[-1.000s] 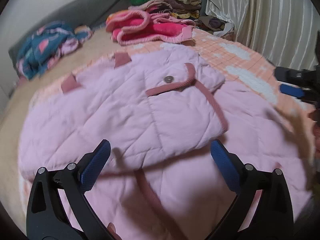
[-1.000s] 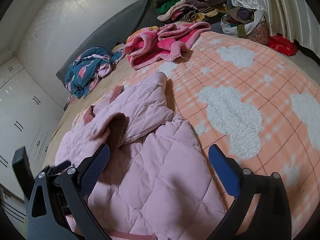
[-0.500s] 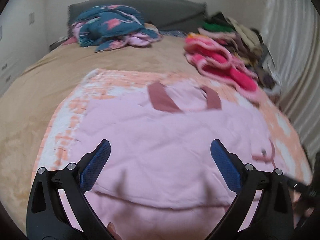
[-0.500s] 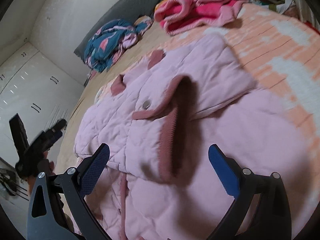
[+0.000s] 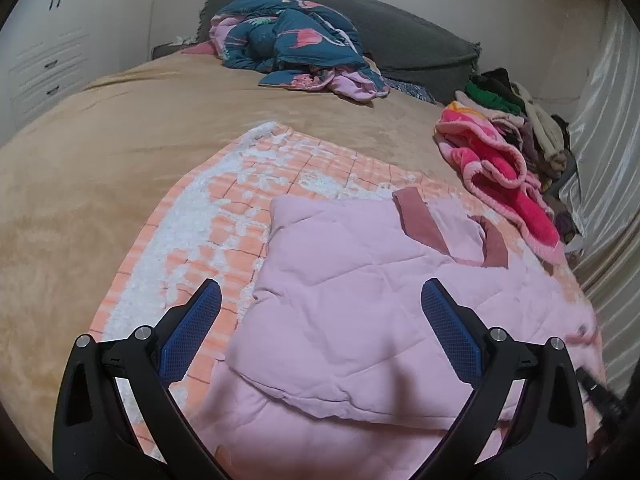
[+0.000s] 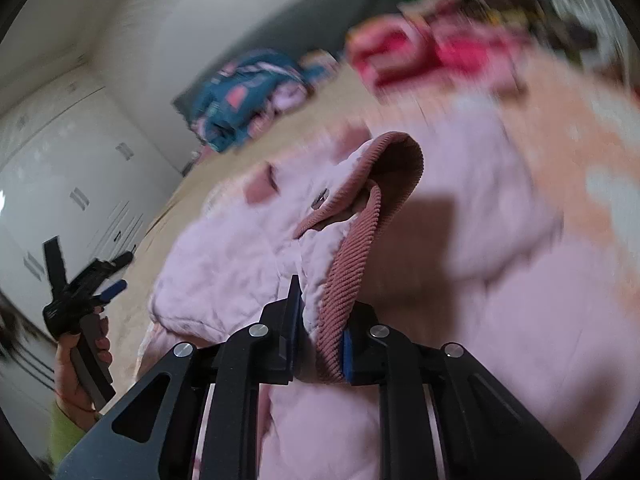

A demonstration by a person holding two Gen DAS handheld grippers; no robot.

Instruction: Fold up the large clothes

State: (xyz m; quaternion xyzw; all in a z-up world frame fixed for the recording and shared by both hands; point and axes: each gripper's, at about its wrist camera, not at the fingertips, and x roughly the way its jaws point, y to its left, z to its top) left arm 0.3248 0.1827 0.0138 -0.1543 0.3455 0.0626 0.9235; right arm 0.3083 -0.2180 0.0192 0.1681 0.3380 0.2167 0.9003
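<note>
1. The right wrist view is smeared – the clothes heap (image 6: pixel 460 8) beyond the fingers is only streaks of colour, and the far half of the bed is hard to make out.
2. The right gripper (image 6: pixel 320 336) has just snapped closed; its blue pads pinch the ribbed dusty-pink trim (image 6: pixel 348 276) of the pink quilted jacket (image 6: pixel 240 248), and the fabric rises in a fold just ahead of the fingertips.
3. The left gripper (image 5: pixel 320 328) stands wide apart and holds nothing – the jacket (image 5: pixel 352 300) lies spread between and beyond its fingers, on an orange checked blanket (image 5: pixel 224 188).
4. The jacket's near hem is cut off by the gripper frame.
5. Beyond the left fingers lie a teal patterned bundle (image 5: pixel 292 44) by a grey headboard (image 5: pixel 416 44), and to their right a bright pink fleece (image 5: pixel 504 176).
6. Left of the right fingers, a hand (image 6: pixel 76 368) grips the other tool's handle.
</note>
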